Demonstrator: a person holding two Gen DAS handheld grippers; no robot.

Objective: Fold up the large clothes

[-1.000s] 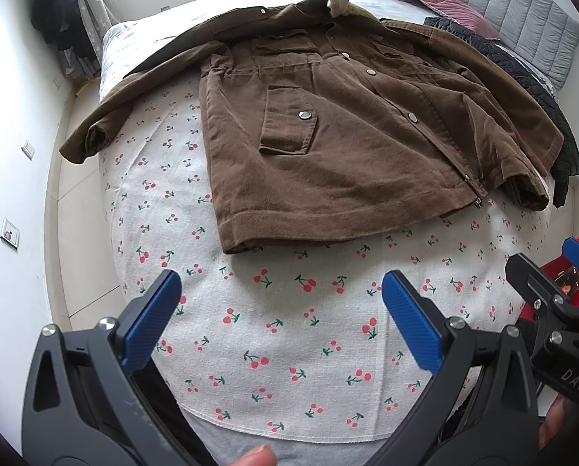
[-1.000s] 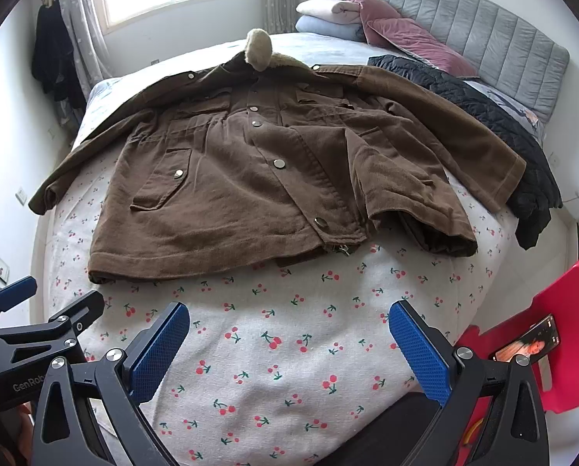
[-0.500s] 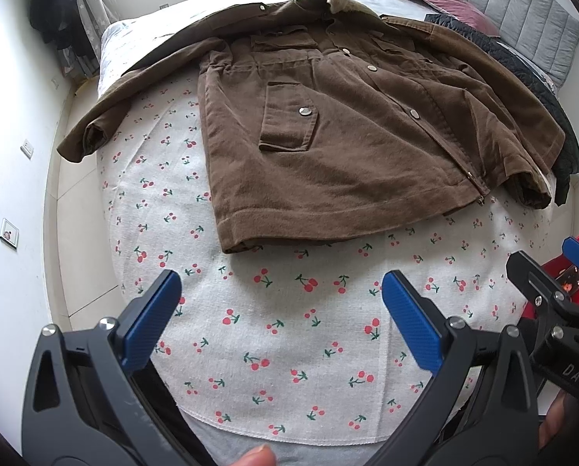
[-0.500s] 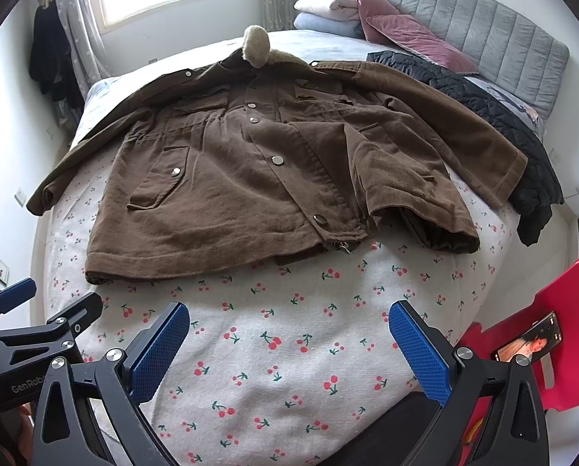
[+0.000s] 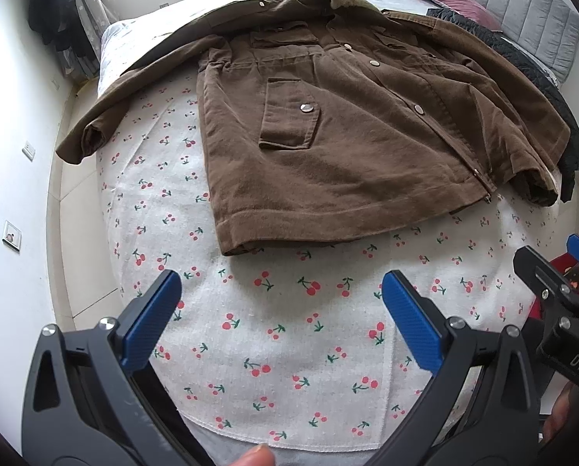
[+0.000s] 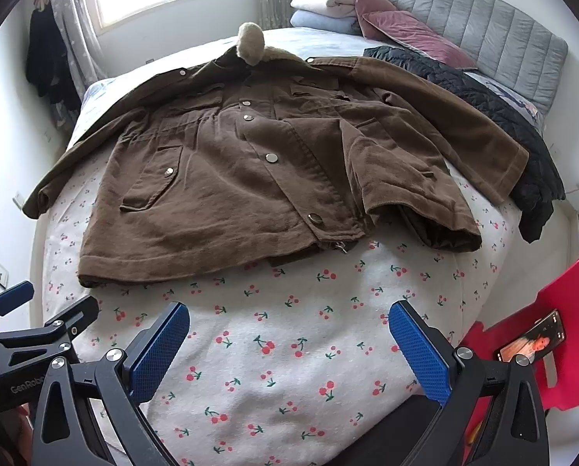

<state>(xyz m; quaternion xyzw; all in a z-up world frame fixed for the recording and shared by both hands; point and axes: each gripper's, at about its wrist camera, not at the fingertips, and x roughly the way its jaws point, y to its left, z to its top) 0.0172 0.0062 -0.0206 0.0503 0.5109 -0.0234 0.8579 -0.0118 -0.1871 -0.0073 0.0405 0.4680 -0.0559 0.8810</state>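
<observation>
Across the middle of the bed (image 6: 250, 349) lies the brown jacket (image 5: 347, 147), front up and buttoned, its fleece collar (image 6: 250, 40) toward the window side and its hem toward the camera. One sleeve (image 5: 134, 89) stretches out past the jacket's left edge; the other sleeve (image 6: 444, 124) runs off its right edge, where the front panel is rumpled and doubled over near the hem. A black quilted garment (image 6: 503, 116) lies just beyond that sleeve, touching it, and a red chair (image 6: 541, 330) stands off the bed's corner below it.

Both tools hang short of the hem over the cherry-print sheet. The left hand-held gripper (image 5: 281, 310) is spread wide and empty, and the right hand-held gripper (image 6: 289, 338) likewise gapes with nothing between its pads.

The step seems to be the approach. It would go best by first flattening the rumpled right panel, then pinching each sleeve near the cuff, taking only brown cloth and not the sheet or black garment.

Compared with a second ago, the jacket sits slightly nearer in both views; the grippers' spread is unchanged.
</observation>
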